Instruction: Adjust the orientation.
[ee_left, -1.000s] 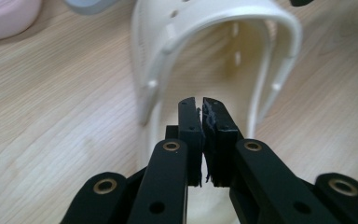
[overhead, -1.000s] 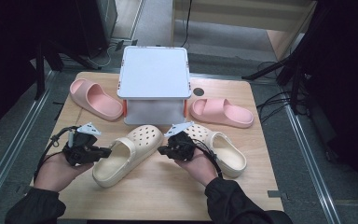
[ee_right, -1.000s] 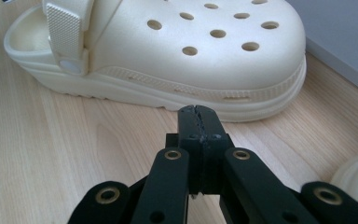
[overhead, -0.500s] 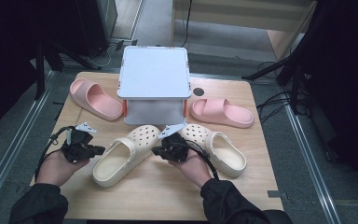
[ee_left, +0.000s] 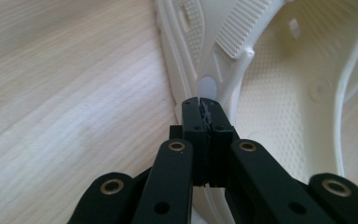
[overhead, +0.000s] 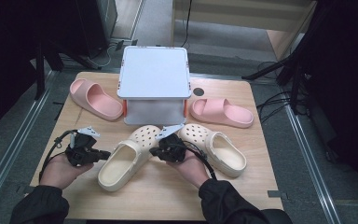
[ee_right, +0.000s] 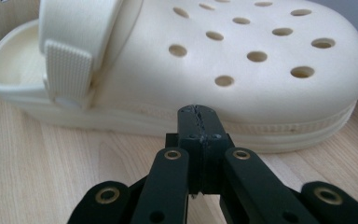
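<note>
On the worktop [overhead: 168, 196], two cream clogs lie side by side in front of a grey box [overhead: 154, 84], a pink slipper at either side of it. The left claw [ee_left: 200, 105], closed on nothing, noses the strap rivet of the left clog [overhead: 128, 156]. The right claw [ee_right: 198, 114], likewise closed and empty, points at that clog's sole edge, with the right clog [overhead: 216, 149] behind its hand.

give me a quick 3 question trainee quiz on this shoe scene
1. True or false: both tongs, left and right, are shut.
2. How many pink slides flank the box?
3. The left tongs' tip is at which part of the left clog: A toe, B strap rivet, C sole?

Key: 1 true. 2 two, one left, one right. 3 B.
</note>
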### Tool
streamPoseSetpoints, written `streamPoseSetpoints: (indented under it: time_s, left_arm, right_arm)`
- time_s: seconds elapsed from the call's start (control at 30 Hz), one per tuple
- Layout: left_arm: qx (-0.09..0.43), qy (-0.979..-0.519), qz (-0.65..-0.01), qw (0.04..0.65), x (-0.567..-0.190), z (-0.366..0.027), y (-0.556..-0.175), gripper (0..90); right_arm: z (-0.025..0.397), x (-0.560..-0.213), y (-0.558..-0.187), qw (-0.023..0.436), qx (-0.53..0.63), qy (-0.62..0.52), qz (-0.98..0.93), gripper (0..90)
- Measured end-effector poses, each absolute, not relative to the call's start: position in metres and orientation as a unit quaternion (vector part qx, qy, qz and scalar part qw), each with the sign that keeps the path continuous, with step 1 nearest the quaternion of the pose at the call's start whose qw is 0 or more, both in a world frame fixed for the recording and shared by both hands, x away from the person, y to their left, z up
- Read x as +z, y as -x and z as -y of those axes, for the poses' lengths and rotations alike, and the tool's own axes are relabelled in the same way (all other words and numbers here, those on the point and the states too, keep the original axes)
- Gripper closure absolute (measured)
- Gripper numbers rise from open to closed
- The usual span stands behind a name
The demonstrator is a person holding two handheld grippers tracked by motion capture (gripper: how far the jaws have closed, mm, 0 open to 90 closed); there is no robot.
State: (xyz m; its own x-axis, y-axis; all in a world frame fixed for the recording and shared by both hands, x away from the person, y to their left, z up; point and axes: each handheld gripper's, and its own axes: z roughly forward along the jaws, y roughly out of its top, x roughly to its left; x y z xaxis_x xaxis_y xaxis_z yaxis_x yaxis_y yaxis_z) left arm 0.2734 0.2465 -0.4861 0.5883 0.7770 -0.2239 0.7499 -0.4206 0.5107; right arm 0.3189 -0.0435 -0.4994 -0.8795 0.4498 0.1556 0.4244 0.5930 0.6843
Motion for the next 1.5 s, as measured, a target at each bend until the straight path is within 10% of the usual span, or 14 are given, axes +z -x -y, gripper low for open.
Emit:
streamPoseSetpoints:
  time_s: [0.83,1.5]
  left_arm:
    - [-0.003,-0.849,-0.431,0.304,-0.488,-0.213,-0.266,86.0]
    - [0.022,-0.829,-0.429,0.358,-0.467,-0.233,-0.269,65.0]
  right_arm:
    - [0.052,-0.500,-0.331,0.042,0.382,-0.276,-0.881,89.5]
    - [0.093,-0.467,-0.312,0.020,0.404,-0.266,-0.875,67.8]
